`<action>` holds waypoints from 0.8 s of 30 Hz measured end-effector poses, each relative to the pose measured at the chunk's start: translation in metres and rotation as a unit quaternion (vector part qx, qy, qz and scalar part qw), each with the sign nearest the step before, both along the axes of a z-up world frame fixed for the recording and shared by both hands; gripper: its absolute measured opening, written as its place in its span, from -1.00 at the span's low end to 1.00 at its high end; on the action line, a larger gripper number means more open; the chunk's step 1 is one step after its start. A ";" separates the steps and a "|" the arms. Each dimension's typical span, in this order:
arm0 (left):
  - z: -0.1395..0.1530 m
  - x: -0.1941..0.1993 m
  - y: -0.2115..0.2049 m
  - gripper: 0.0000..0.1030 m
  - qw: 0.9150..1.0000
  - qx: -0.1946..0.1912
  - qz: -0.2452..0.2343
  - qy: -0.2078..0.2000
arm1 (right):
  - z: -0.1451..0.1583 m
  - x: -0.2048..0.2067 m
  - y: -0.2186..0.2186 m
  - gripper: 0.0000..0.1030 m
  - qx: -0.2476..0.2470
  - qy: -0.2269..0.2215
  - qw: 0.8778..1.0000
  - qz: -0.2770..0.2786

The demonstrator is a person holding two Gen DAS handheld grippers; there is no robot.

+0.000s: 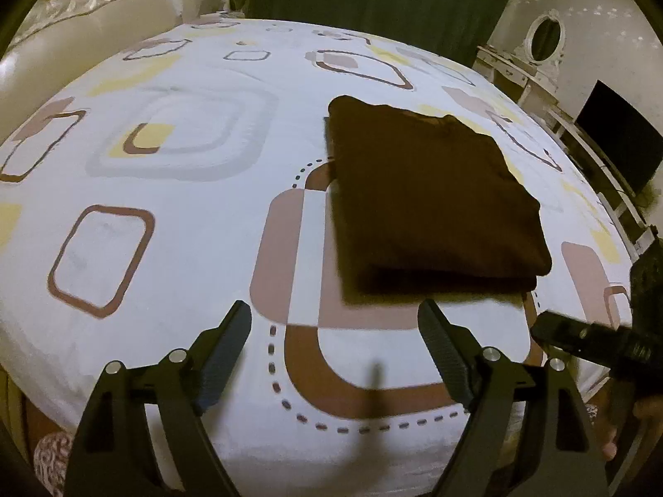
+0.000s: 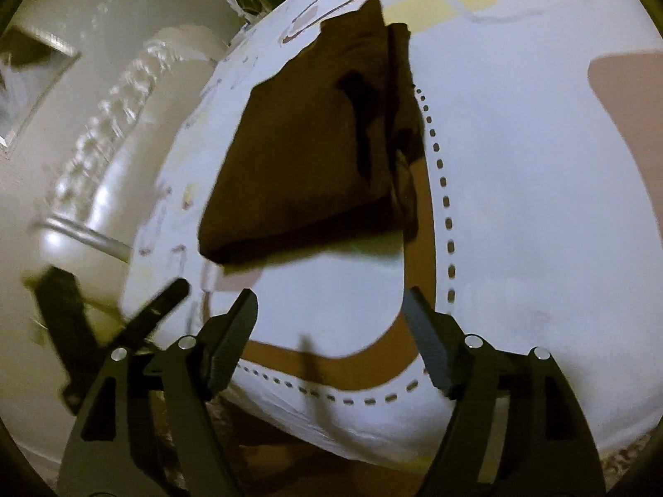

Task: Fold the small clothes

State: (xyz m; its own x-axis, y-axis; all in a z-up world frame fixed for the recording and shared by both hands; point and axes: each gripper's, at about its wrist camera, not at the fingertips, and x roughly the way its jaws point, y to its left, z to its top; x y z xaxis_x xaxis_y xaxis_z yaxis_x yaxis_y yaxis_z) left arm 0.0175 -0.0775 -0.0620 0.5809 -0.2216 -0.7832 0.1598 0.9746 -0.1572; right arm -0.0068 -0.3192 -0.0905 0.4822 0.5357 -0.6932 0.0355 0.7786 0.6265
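Folded garment (image 1: 435, 203) free; each gripper empty, wide.

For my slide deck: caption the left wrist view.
Folded dark brown garment lying on a patterned bedsheet, left gripper open and empty in front of it.

Each claw (image 1: 333, 327) (image 2: 329, 314) is matte black, with ribbed blue-grey pads (image 1: 226, 356) and silver round-headed pivot screws (image 1: 179, 355)

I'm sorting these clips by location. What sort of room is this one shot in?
Most likely a bedroom: the folded brown garment lies on a bed with a patterned sheet, a padded cream headboard stands behind it, and a white dressing table with an oval mirror stands beside it.
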 end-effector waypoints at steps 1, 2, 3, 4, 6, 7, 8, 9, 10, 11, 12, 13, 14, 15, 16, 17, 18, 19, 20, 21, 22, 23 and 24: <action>0.001 -0.002 -0.001 0.60 1.000 0.004 0.001 0.000 | 0.003 -0.003 0.005 0.43 -0.026 -0.004 1.000 0.001; 0.002 -0.006 -0.002 0.60 1.000 0.009 0.003 -0.002 | 0.006 -0.007 0.009 0.43 -0.050 -0.009 0.999 0.001; 0.003 -0.009 -0.003 0.60 1.000 0.015 0.005 -0.004 | 0.009 -0.011 0.013 0.45 -0.075 -0.015 0.997 -0.002; 0.004 -0.011 -0.004 0.60 1.000 0.017 0.004 -0.005 | 0.011 -0.014 0.015 0.48 -0.089 -0.018 0.996 -0.005; 0.006 -0.018 -0.004 0.60 1.000 0.021 0.005 -0.010 | 0.014 -0.020 0.017 0.50 -0.109 -0.021 0.994 -0.014; 0.006 -0.020 -0.004 0.60 1.000 0.023 0.006 -0.010 | 0.015 -0.023 0.016 0.50 -0.113 -0.022 0.993 -0.023; 0.006 -0.023 -0.004 0.60 1.000 0.025 0.006 -0.011 | 0.016 -0.027 0.015 0.51 -0.115 -0.023 0.993 -0.031; 0.006 -0.026 -0.002 0.60 1.000 0.025 0.007 -0.010 | 0.016 -0.030 0.013 0.51 -0.117 -0.023 0.992 -0.038; 0.007 -0.028 -0.001 0.60 1.000 0.025 0.007 -0.009 | 0.016 -0.032 0.013 0.51 -0.120 -0.023 0.992 -0.044; 0.007 -0.030 0.000 0.60 1.000 0.024 0.009 -0.010 | 0.017 -0.034 0.013 0.51 -0.124 -0.024 0.991 -0.046; 0.007 -0.031 0.001 0.60 1.000 0.024 0.010 -0.011 | 0.018 -0.036 0.014 0.51 -0.134 -0.028 0.989 -0.048; 0.008 -0.031 0.001 0.60 1.000 0.025 0.011 -0.012 | 0.019 -0.035 0.015 0.51 -0.142 -0.030 0.988 -0.047; 0.008 -0.031 0.002 0.60 0.999 0.026 0.012 -0.013 | 0.020 -0.037 0.015 0.51 -0.152 -0.032 0.987 -0.047; 0.008 -0.030 0.002 0.60 0.999 0.028 0.015 -0.014 | 0.021 -0.038 0.016 0.51 -0.160 -0.035 0.985 -0.048; 0.009 -0.031 0.002 0.60 0.999 0.027 0.016 -0.016 | 0.021 -0.039 0.018 0.52 -0.162 -0.039 0.985 -0.048; 0.010 -0.032 0.002 0.60 0.999 0.024 0.016 -0.018 | 0.021 -0.038 0.019 0.52 -0.163 -0.039 0.985 -0.046; 0.010 -0.032 0.001 0.60 0.999 0.022 0.015 -0.018 | 0.021 -0.038 0.020 0.52 -0.165 -0.039 0.985 -0.045; 0.010 -0.033 0.000 0.61 0.999 0.022 0.014 -0.019 | 0.021 -0.038 0.021 0.52 -0.167 -0.041 0.984 -0.046; 0.010 -0.034 -0.001 0.61 0.999 0.024 0.013 -0.021 | 0.021 -0.038 0.022 0.53 -0.169 -0.044 0.984 -0.045; 0.010 -0.035 -0.001 0.61 0.999 0.026 0.013 -0.023 | 0.021 -0.038 0.023 0.54 -0.172 -0.045 0.983 -0.042; 0.009 -0.036 -0.002 0.61 0.999 0.028 0.013 -0.025 | 0.021 -0.038 0.024 0.55 -0.174 -0.045 0.983 -0.041; 0.010 -0.037 -0.003 0.61 0.999 0.030 0.011 -0.026 | 0.020 -0.038 0.024 0.56 -0.177 -0.045 0.982 -0.041; 0.010 -0.038 -0.005 0.61 0.999 0.031 0.009 -0.027 | 0.020 -0.039 0.024 0.57 -0.177 -0.047 0.982 -0.042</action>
State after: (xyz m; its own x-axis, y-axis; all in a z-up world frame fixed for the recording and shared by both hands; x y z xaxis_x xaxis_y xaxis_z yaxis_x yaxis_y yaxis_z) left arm -0.0201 -0.0821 -0.0520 0.6265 -0.1618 -0.7624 0.1482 0.9851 -0.0874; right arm -0.0455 -0.2947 -0.0705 0.5852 0.2247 -0.7791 0.0644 0.9449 0.3209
